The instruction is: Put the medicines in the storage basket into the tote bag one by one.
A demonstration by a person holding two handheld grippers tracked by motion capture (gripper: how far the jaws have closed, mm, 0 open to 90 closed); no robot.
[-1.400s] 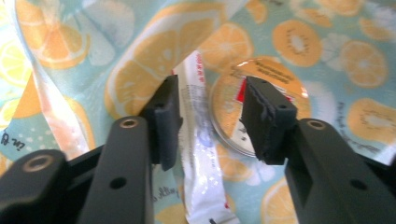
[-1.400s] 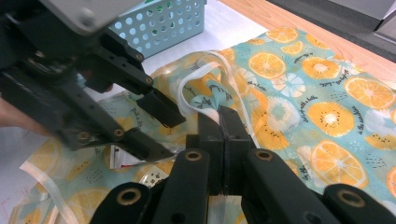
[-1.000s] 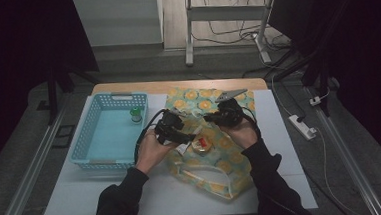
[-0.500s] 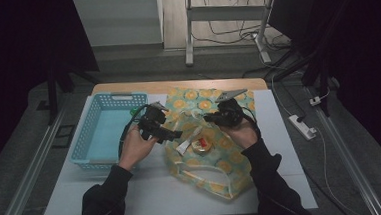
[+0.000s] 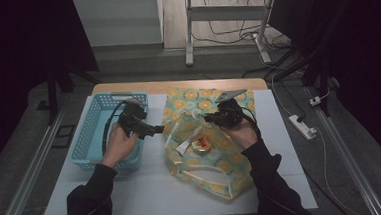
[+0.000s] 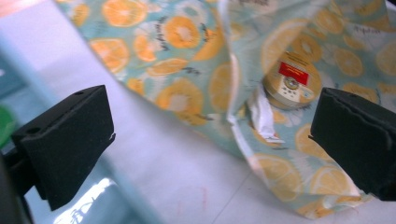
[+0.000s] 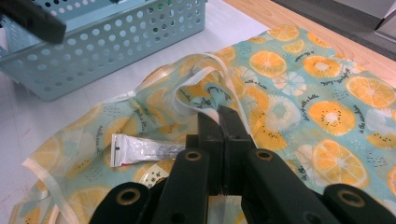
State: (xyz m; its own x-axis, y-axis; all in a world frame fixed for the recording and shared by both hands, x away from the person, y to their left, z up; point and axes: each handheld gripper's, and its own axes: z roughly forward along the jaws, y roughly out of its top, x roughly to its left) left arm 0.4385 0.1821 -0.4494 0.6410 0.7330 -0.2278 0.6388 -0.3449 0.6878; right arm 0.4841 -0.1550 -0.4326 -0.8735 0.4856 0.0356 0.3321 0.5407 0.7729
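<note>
A: Where is the orange-print bag (image 5: 216, 151) lying?
B: It is lying flat on the white counter (image 5: 148, 190), just right of the blue basket (image 5: 87, 139), with its mouth facing the basket.

A: What is sitting inside it?
B: A round tin (image 6: 292, 84) with a red label and a small white tube (image 7: 144, 150) are resting side by side near the mouth.

A: What is the right gripper (image 7: 219, 116) doing?
B: Its jaws are pressing together on the bag's pale rim strip (image 7: 205, 70), holding that edge up off the counter.

A: And the left gripper (image 5: 147, 130)?
B: It is hovering over the basket's right edge, beside the bag. Its jaws have just been opening and are standing wide apart, with nothing between the pads (image 6: 70, 140).
</note>
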